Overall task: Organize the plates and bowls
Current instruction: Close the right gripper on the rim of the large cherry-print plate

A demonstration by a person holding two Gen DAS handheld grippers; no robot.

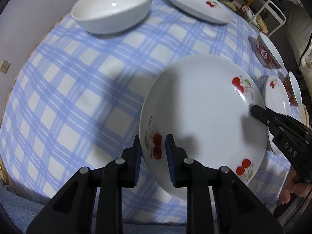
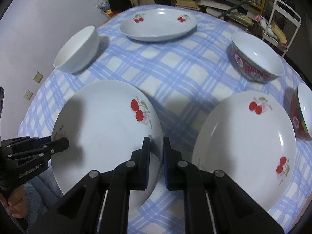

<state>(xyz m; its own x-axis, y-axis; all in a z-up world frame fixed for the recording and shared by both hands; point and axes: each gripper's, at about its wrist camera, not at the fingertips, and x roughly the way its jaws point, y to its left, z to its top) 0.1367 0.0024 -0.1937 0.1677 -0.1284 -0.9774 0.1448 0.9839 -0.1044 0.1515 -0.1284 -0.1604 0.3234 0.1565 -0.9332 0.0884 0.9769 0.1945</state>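
Observation:
A white plate with red cherries [image 1: 198,107] [image 2: 101,120] hangs tilted a little above the blue checked tablecloth [image 1: 78,78], casting a shadow on it. My left gripper [image 1: 153,152] is shut on its near-left rim, beside a cherry print. My right gripper [image 2: 157,150] is shut on the opposite rim; its black tip [image 1: 253,110] shows at the plate's right edge in the left wrist view. The left gripper [image 2: 65,143] shows at the plate's left edge in the right wrist view. A second cherry plate [image 2: 243,146] [image 1: 276,95] lies flat just right of the held one.
A plain white bowl [image 1: 113,9] [image 2: 78,48] and a third cherry plate [image 1: 195,5] [image 2: 158,27] sit at the far side. Two red patterned bowls [image 2: 257,58] [image 2: 302,113] stand at the right. Shelves and a white metal frame [image 2: 282,19] lie beyond the table.

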